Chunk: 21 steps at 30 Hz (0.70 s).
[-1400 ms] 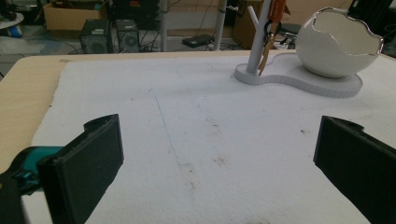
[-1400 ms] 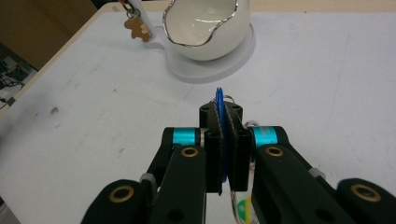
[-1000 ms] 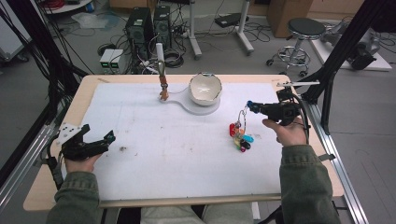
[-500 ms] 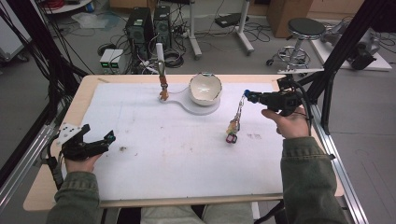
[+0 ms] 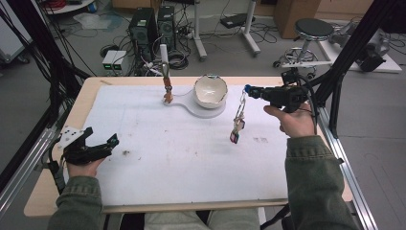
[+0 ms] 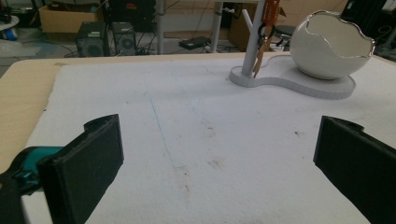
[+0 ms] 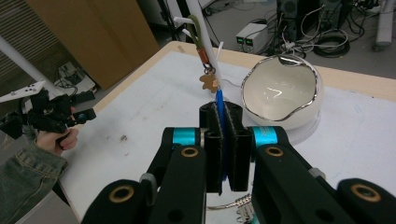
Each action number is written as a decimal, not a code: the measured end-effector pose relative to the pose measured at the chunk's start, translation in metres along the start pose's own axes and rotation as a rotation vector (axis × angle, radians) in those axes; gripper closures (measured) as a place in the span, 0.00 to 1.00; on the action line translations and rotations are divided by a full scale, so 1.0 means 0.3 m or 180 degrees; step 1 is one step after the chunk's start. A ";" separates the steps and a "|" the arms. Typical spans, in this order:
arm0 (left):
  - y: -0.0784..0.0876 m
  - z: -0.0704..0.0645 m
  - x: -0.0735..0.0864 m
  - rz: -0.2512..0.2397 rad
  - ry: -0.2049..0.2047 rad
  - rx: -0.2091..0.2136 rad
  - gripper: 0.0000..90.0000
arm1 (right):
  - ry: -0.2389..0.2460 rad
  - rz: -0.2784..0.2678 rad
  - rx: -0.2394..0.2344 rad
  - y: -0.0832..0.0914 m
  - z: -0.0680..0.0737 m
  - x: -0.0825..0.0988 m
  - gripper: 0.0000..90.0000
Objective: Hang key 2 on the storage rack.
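My right gripper [image 5: 249, 89] is held above the right side of the table, shut on a blue strap [image 7: 220, 122] pinched between its pads. From that strap a key chain [image 5: 238, 120] hangs straight down, its coloured charms clear of the white mat [image 5: 191, 153]. Just left of it sits a white egg-shaped bowl [image 5: 209, 90] on a flat white stand [image 5: 208, 110]. The stand's thin post [image 5: 165, 67] carries an orange tag and small charm. My left gripper [image 5: 101, 136] rests low at the mat's left edge, open with nothing between its jaws [image 6: 219, 154].
The wooden table's edges [image 5: 91, 88] frame the mat. Black frame poles [image 5: 344, 62] rise at the right, close behind my right hand. Computer towers [image 5: 151, 24], cables and a stool [image 5: 313, 29] stand on the floor beyond the table.
My right gripper has risen and drifted slightly back, lifting the key chain's charms off the mat until they hang free. The left gripper has stayed put.
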<state>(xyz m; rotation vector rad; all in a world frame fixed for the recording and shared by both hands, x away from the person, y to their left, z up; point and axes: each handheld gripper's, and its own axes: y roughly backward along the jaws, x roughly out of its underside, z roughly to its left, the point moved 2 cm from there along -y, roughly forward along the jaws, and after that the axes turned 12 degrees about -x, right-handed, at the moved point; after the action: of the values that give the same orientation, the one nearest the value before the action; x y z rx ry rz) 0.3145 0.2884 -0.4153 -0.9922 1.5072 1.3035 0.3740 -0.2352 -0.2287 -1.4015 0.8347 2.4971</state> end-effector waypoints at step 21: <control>0.020 -0.070 -0.048 -0.0130 -0.0109 0.0226 0.02 | 0.0011 -0.0017 -0.0150 -0.093 0.065 -0.032 0.97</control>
<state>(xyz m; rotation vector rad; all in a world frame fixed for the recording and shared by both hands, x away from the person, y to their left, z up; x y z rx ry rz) 0.3106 0.2687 -0.3986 -0.9459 1.4896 1.2242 0.3758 -0.2003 -0.2239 -1.4211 0.7765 2.5267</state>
